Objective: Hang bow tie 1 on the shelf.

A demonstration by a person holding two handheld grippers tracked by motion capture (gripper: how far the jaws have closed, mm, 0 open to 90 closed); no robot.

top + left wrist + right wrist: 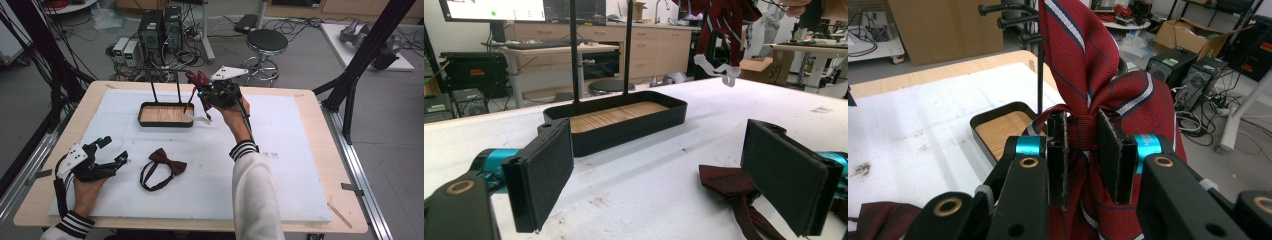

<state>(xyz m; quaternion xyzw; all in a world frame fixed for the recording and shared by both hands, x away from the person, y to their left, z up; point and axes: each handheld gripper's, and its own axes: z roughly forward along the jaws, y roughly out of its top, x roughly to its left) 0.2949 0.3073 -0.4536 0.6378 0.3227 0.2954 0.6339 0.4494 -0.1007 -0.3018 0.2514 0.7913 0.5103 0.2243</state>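
Note:
My right gripper [204, 91] is raised just right of the black tray [145, 121], shut on the centre knot of a red striped bow tie [196, 79]. In the right gripper view the pads [1113, 152] pinch that knot [1082, 131] and the bow [1075, 45] fans out above them. Its white strap [200, 119] dangles by the tray's right end. A dark maroon bow tie [162, 167] lies flat on the white board. My left gripper [113, 150] rests open at the near left, and in its own view the pads [544, 175] frame the tray [624, 125] and the maroon tie [726, 182].
Two thin black rods [152, 87] rise from the back of the wood-floored tray. The white board [280, 150] covers most of the wooden table [325, 150]. Behind the table stand a stool [266, 42], computer cases [159, 30] and floor cables.

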